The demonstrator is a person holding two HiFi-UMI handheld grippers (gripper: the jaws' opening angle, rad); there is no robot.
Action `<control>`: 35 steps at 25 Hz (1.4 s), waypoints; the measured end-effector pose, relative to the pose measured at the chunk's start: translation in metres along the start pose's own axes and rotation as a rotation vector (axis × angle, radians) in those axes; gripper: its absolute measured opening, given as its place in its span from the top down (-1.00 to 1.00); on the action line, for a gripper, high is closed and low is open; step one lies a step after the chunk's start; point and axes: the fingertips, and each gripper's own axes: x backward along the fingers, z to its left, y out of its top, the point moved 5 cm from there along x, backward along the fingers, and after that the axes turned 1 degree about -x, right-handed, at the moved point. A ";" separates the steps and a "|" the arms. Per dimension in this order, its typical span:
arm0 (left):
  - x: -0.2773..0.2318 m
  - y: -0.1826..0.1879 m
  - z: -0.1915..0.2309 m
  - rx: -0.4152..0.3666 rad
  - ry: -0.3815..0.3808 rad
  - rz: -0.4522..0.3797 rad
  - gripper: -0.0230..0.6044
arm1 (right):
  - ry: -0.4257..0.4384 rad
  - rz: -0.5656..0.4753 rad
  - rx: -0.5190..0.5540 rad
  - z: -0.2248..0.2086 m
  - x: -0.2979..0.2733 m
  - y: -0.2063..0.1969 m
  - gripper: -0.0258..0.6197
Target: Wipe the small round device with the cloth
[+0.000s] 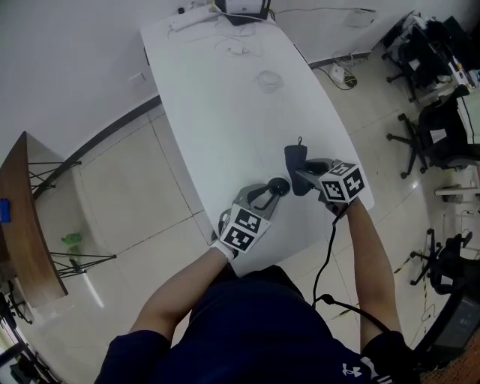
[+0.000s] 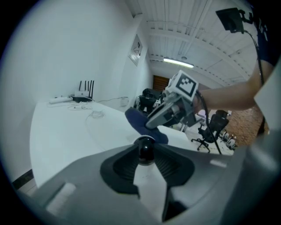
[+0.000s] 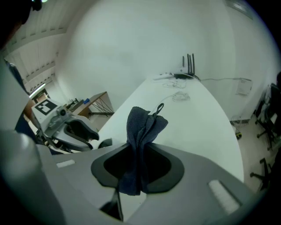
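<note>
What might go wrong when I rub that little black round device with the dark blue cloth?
The small black round device sits only at the tips of the left gripper; a push may pop it out. It hangs over the white table near its front edge, so it might roll off. The right gripper holds the dark blue cloth bunched, leaving little wiping face.

The white table [image 1: 225, 112] runs from the top centre down to mid-frame. Over its near end, the left gripper [image 1: 274, 190] carries the small round device [image 1: 280, 184], a black ball, at the tip of its jaws. Just right of it, the right gripper [image 1: 302, 177] holds the dark cloth [image 1: 294, 159] bunched upright, close beside the device. At the table's far end sit a router [image 1: 247, 7], a white power strip [image 1: 191, 16] and a loose cable [image 1: 268, 79]. Office chairs [image 1: 435, 135] stand at the right edge.
</note>
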 end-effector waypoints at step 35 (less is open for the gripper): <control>-0.009 0.000 -0.017 0.014 0.016 -0.030 0.60 | 0.277 0.373 0.379 -0.005 -0.101 0.002 0.61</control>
